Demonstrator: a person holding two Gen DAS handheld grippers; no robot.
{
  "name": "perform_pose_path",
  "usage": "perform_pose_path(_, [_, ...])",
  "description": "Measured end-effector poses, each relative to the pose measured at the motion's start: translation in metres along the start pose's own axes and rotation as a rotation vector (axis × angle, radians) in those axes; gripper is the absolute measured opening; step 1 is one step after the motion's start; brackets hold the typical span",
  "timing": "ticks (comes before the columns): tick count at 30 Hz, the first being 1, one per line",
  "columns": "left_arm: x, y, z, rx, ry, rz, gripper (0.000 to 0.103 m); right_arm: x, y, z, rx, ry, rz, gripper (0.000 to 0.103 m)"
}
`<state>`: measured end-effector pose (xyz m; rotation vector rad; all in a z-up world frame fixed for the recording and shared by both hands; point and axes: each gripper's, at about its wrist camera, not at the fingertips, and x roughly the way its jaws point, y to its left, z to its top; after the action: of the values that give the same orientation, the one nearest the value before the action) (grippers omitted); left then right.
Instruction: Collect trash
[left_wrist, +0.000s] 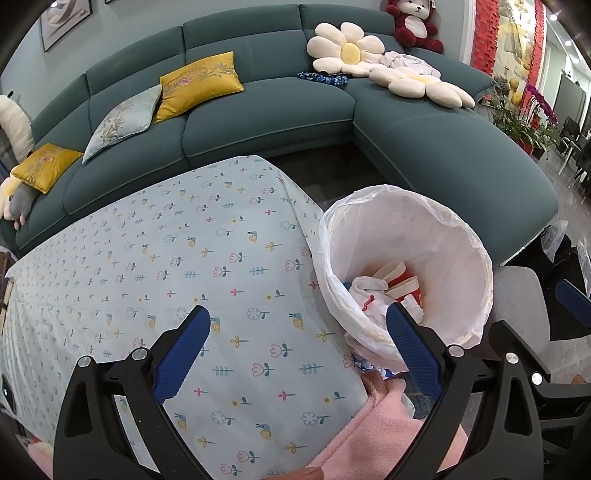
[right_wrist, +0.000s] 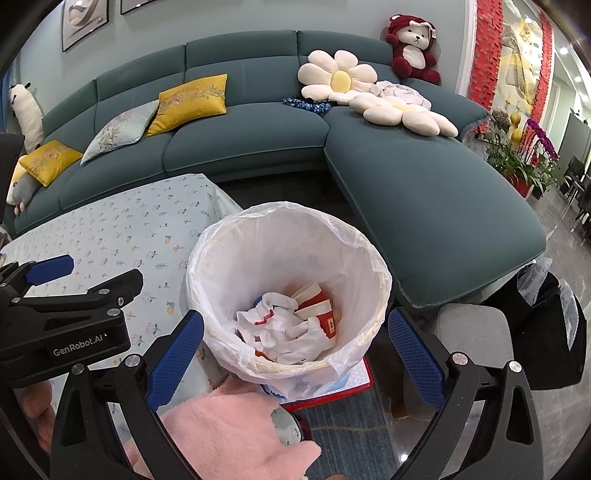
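Observation:
A trash bin with a white plastic liner (right_wrist: 288, 236) stands on the floor beside the table; it also shows in the left wrist view (left_wrist: 443, 236). Inside lie crumpled white wrappers (right_wrist: 280, 328) and red-and-white cartons (right_wrist: 321, 310), also seen in the left wrist view (left_wrist: 400, 280). My right gripper (right_wrist: 295, 347) is open and empty, held just above the bin's near rim. My left gripper (left_wrist: 299, 343) is open and empty over the flower-print tablecloth (left_wrist: 184, 266), its right finger (left_wrist: 410, 343) at the bin's rim. The left gripper's body (right_wrist: 66, 317) shows in the right wrist view.
A teal sectional sofa (left_wrist: 277, 110) with yellow cushions (left_wrist: 201, 83), flower pillows (left_wrist: 343, 48) and a red plush bear (right_wrist: 412, 48) runs behind the table. A grey stool (right_wrist: 472, 332) and dark bags (right_wrist: 554, 332) stand right of the bin. Pink fleece sleeves (right_wrist: 229, 424) cross the bottom.

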<state>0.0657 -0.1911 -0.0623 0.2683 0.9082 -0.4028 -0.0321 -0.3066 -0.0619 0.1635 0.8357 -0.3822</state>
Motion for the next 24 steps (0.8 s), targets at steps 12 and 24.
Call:
perform_pose_path(12, [0.0029, 0.0007, 0.0014, -0.007, 0.002, 0.021, 0.092, 0.0025, -0.0013, -0.001, 0.0, 0.001, -0.002, 0.096])
perform_pose_path(24, [0.0032, -0.0011, 0.0011, 0.004, -0.002, 0.027, 0.091, 0.0034, -0.0026, -0.0015, 0.005, 0.006, -0.003, 0.096])
